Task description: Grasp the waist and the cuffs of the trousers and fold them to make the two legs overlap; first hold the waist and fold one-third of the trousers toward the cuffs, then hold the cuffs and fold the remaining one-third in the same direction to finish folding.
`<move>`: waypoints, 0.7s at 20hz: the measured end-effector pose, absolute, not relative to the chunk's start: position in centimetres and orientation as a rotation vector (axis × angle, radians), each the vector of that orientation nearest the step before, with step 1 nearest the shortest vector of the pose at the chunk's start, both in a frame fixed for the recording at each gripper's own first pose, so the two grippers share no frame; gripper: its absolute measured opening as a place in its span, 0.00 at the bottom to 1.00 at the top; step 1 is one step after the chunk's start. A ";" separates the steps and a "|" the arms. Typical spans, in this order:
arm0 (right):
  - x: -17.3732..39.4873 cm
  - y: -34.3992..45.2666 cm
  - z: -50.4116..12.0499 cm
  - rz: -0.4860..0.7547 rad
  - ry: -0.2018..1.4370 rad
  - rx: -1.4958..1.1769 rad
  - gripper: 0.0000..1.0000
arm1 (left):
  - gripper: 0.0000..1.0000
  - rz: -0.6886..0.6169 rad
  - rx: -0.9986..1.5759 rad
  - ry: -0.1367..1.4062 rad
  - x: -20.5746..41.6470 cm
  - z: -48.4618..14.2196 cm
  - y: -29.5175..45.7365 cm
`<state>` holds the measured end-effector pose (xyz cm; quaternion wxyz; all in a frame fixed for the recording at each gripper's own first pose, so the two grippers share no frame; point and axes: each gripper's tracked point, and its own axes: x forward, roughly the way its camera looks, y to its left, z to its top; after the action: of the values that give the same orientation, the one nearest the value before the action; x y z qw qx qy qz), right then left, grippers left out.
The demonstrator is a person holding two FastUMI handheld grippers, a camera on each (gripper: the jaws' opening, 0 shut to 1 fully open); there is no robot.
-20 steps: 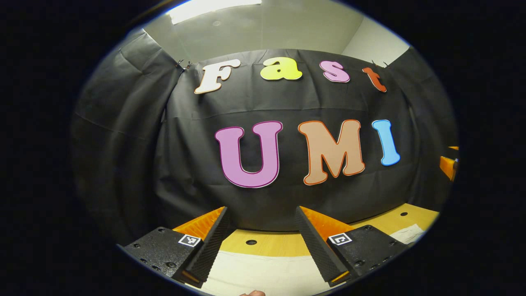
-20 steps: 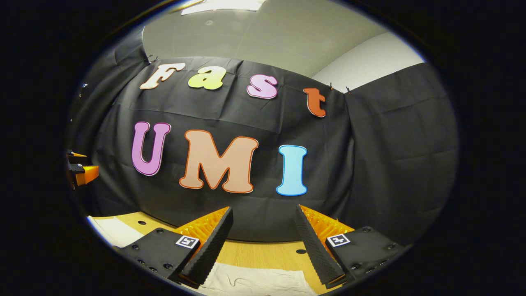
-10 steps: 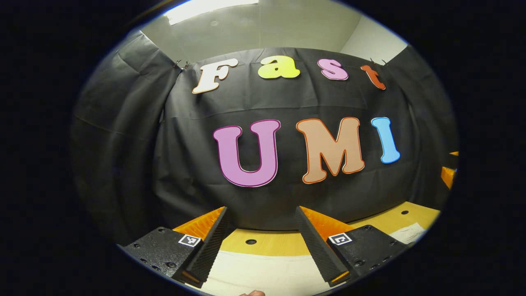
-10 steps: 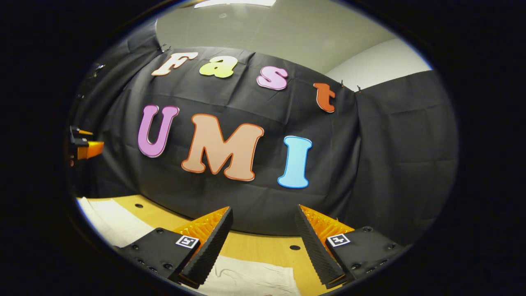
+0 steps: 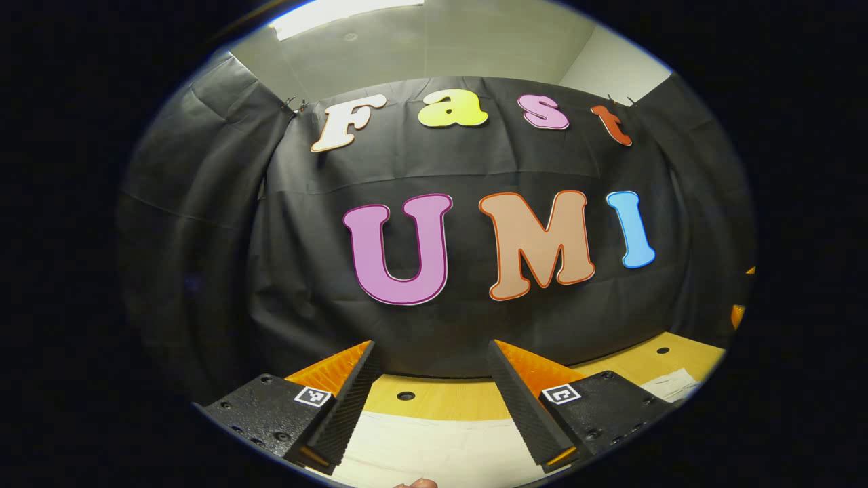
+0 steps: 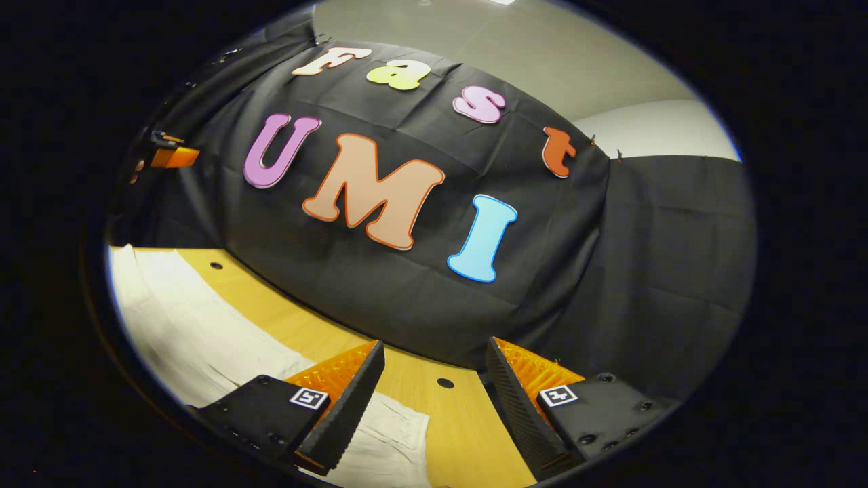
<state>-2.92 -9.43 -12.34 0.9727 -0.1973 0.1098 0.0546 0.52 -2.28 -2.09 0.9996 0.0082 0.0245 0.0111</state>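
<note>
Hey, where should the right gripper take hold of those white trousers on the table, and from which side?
Probably at the end of the trousers lying below the open right gripper, coming down from above. The cloth lies flat on the table, so one finger likely must slide under its edge. Waist or cuffs cannot be told.

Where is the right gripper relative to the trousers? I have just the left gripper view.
Observer: In the right gripper view, the right gripper hangs open over the table, with nothing between its fingers.
Operator: And the trousers there?
Observer: The trousers lie as a long white strip from that view's left edge to an end beneath the gripper.
Operator: Can you see my left gripper?
Observer: Yes, the left gripper is far off at that view's upper left.
</note>
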 end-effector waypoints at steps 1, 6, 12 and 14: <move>-3.4 -9.7 -13.2 0.130 0.235 -0.433 0.97 | 0.96 0.022 0.013 0.053 0.5 -2.2 -2.4; -6.5 -10.3 -17.0 0.248 0.291 -0.619 0.98 | 0.96 0.023 0.006 0.065 0.3 -2.7 -3.2; -10.8 -10.7 -22.6 0.391 0.384 -0.767 0.99 | 0.96 0.022 0.021 0.064 0.2 -2.7 -3.6; -12.0 -10.8 -24.2 0.423 0.419 -0.801 0.97 | 0.99 0.022 0.018 0.065 0.2 -2.8 -3.7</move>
<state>-11.99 -10.82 -24.18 0.8780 -0.3840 0.2008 0.2031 0.16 -3.67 -2.80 0.9994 0.0091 0.0325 0.0110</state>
